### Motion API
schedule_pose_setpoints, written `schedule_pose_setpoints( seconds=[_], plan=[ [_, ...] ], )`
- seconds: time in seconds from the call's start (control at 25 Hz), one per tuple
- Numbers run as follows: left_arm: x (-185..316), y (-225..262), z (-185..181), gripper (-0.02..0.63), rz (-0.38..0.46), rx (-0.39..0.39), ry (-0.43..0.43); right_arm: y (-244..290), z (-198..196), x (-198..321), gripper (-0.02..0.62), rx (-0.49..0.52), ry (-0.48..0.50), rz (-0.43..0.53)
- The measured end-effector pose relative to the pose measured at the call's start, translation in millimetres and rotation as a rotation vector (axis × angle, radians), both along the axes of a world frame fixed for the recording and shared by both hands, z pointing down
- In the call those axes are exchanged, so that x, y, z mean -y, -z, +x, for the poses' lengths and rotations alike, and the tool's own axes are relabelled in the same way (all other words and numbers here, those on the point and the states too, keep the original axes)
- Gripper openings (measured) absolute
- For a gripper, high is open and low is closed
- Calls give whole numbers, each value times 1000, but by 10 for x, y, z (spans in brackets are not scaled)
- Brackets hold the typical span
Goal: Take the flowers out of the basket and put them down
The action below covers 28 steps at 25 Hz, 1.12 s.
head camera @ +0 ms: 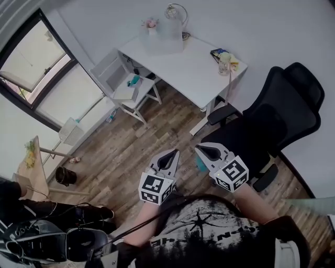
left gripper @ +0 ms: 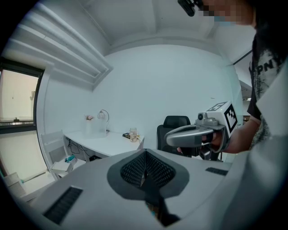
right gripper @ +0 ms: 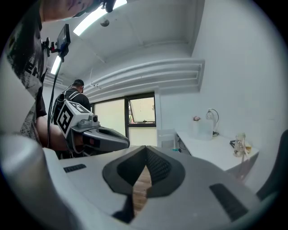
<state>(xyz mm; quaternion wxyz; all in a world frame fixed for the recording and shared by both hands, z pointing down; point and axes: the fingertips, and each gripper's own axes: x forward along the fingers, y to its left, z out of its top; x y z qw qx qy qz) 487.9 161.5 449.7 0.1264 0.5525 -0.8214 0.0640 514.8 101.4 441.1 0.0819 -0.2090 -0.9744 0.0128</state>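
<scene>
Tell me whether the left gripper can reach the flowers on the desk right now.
Probably not: the left gripper hangs well short of the desk, where the flowers sit at the far end, with open floor between.

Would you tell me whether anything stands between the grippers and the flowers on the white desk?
Nothing visible does: wooden floor leads to the desk holding the flowers; the black office chair stands aside, right.

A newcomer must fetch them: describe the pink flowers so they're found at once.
Find the white desk beside the black office chair. At its end away from the chair, a pale translucent container stands by a curved lamp; the flowers show at the container's edge, the only pink thing there.
</scene>
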Motion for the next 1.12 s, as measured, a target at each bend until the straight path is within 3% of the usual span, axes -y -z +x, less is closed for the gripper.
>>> schedule_pose_setpoints(
  seconds=[0.2,0.4,0.8,1.12],
  plan=[
    [-23,-67,-278,12,11,-23,-18,-21,-285,-132,15,11,14,23],
    [-55,-40,-815,12,17,-4,-36,-57,-785,-176,15,11,-21,73],
    [-252,102,-2132,12,30,9,-93,27,-1997,-449,15,-6,-75,83],
    [-447,64,-2791,12,24,21,-132,23,-2685,-559,15,-7,-127,97]
  ],
)
